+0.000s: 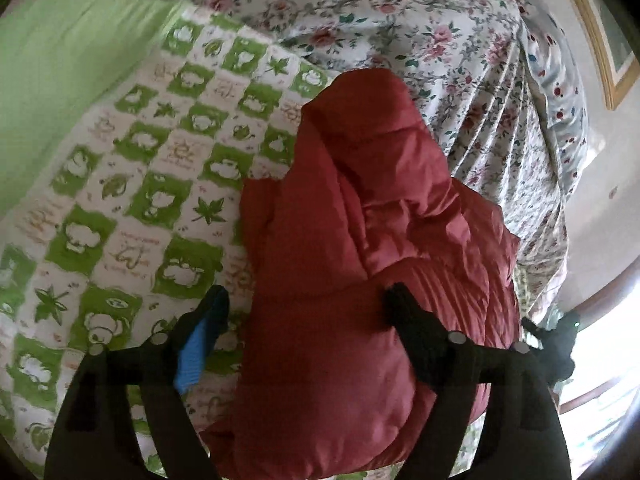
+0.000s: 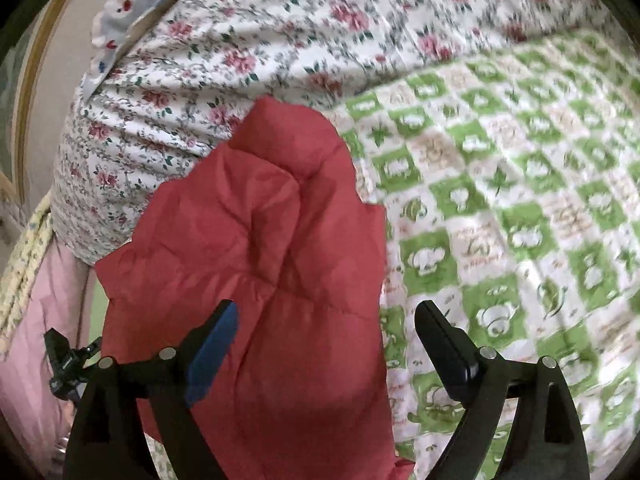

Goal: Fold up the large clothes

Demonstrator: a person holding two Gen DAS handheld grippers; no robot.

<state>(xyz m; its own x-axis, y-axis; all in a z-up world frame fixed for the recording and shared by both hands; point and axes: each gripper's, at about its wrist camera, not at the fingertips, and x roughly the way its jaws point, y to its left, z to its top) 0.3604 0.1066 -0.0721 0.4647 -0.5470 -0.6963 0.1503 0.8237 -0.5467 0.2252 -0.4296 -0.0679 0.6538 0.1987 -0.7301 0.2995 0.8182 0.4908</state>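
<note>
- Nearest us in the left wrist view, our left gripper (image 1: 308, 300) has its jaws spread wide, one finger with a blue pad (image 1: 198, 354) over the sheet, the other over the red puffer jacket (image 1: 360, 240); nothing is pinched between them.
- In the right wrist view our right gripper (image 2: 326, 316) is likewise spread apart, its blue-padded finger (image 2: 212, 354) over the jacket (image 2: 260, 260), its black finger over the sheet; it grips nothing.
- The jacket lies bunched and partly folded on the green-and-white checked sheet (image 1: 132, 184), its far end reaching the floral duvet (image 1: 400, 20).
- The sheet's pale squares carry thin script lettering (image 2: 478, 246), too blurred for us to read; we see no brand or label on the jacket.
- Only the left view shows a plain light-green cloth (image 1: 60, 60) at the sheet's far edge, a bright window (image 1: 608, 368) and the other gripper's black tip (image 1: 560, 340).
- Only the right view shows pink fabric (image 2: 28, 340) beside the bed and a small black clamp-like part (image 2: 66, 360) near it.
- Farthest off, both views catch a wooden picture frame (image 1: 612, 60) on the wall, beyond a pale cloth with red dots (image 1: 556, 80).
</note>
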